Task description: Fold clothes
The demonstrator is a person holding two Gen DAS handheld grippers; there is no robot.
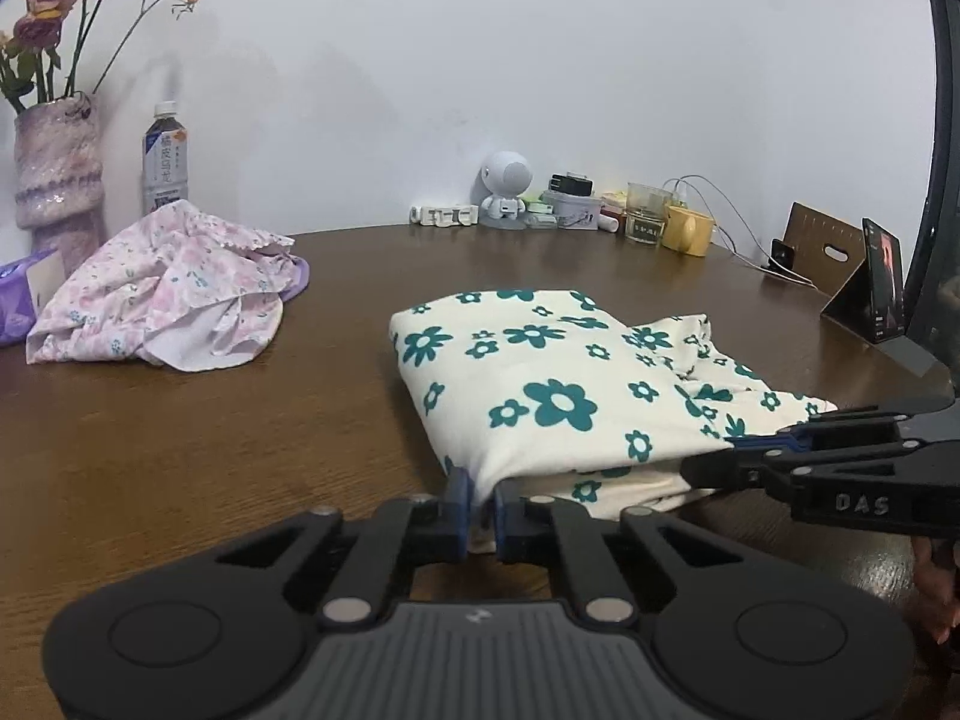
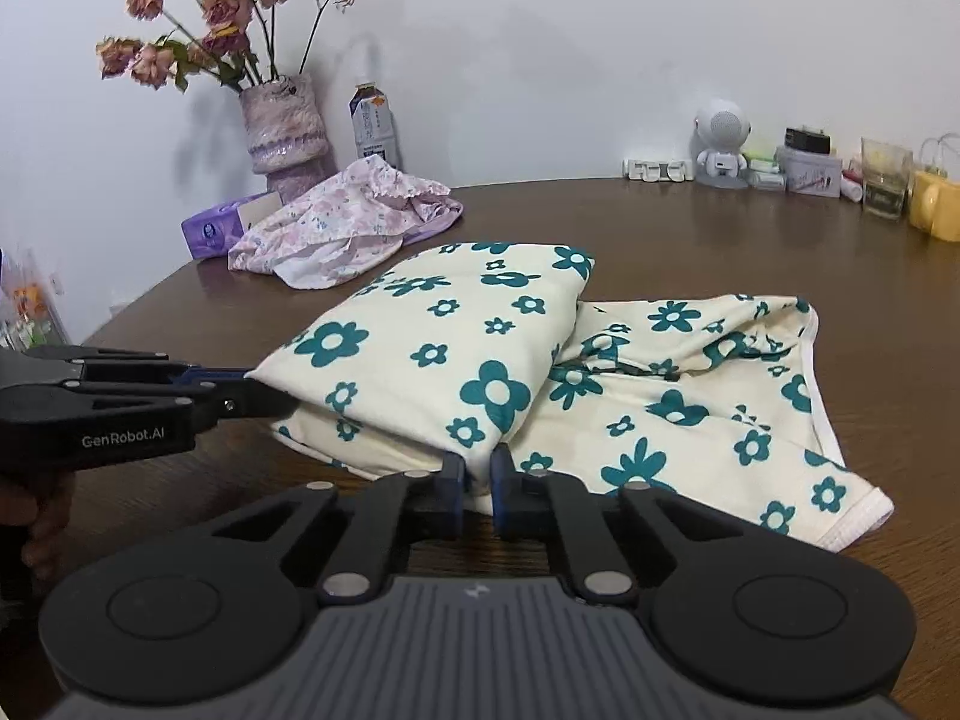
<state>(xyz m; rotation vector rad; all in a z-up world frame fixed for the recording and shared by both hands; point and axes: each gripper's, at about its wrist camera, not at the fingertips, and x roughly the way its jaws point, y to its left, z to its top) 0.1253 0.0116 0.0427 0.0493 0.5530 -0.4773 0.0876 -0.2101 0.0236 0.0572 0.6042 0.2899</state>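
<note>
Left gripper (image 1: 481, 495), right gripper (image 2: 477, 483): black linkages, blue pads, silver rivets.

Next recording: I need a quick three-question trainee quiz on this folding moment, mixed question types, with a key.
1. True or false: both the left gripper and the right gripper are shut on the near edge of the cream garment with teal flowers.
2. Multiple choice: the crumpled pink floral garment lies (A) under the cream garment, (B) apart from it, near the vase, (C) on the floor.
3. Fill in: the brown wooden table holds a white ____ figure near the wall.

Key: 1 true; 2 B; 3 robot.
</note>
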